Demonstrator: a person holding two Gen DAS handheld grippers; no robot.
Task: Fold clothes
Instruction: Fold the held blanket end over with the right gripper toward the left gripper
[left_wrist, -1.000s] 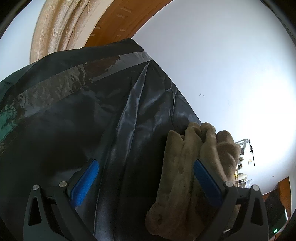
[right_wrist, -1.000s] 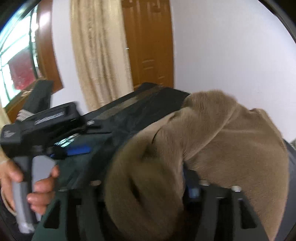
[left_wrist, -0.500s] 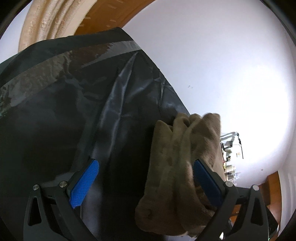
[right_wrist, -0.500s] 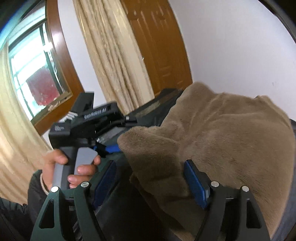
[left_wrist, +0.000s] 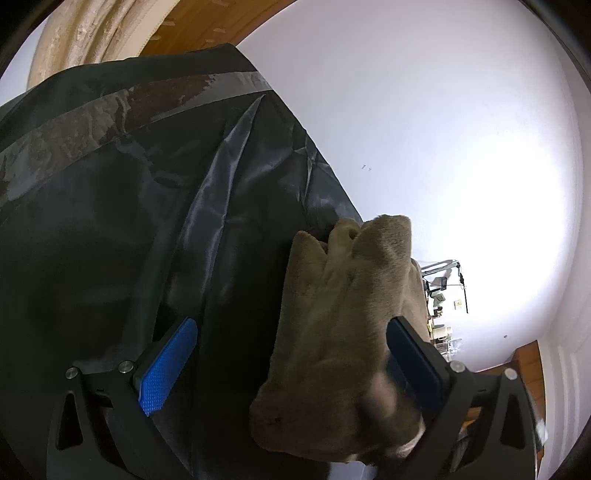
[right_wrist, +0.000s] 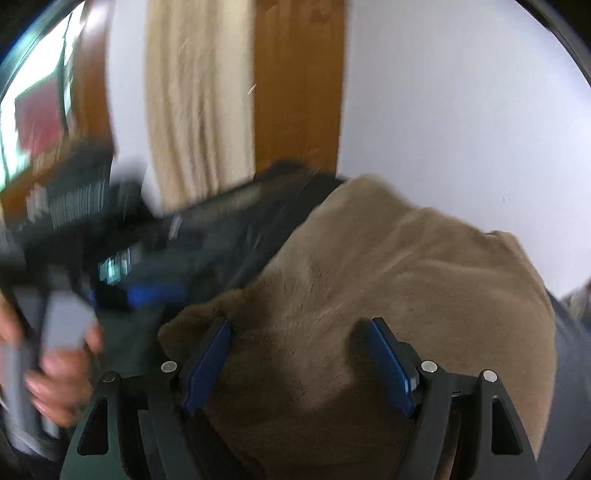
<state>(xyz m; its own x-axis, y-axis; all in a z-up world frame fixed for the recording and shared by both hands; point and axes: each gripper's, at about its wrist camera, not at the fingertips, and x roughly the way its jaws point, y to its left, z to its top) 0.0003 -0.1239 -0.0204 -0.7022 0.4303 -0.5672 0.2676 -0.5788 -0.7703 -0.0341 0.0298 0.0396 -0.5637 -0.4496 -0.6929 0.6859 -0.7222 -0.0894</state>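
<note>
Against the white wall and dark-draped counter (left_wrist: 110, 229), my left tool (left_wrist: 291, 363) and right tool (right_wrist: 299, 358) gape wide around the bunched brown fleece garment (right_wrist: 388, 280), mid-fold; next I must pinch an edge.

Bunched brown fleece garment (left_wrist: 343, 343) on dark cloth (left_wrist: 147, 221)

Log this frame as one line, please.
left gripper: open | right gripper: open over brown fleece garment | surface: dark sheet

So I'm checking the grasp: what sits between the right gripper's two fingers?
In the right wrist view, brown fleece cloth fills the gap of the right gripper; its jaws stand wide, not pinching it.
</note>
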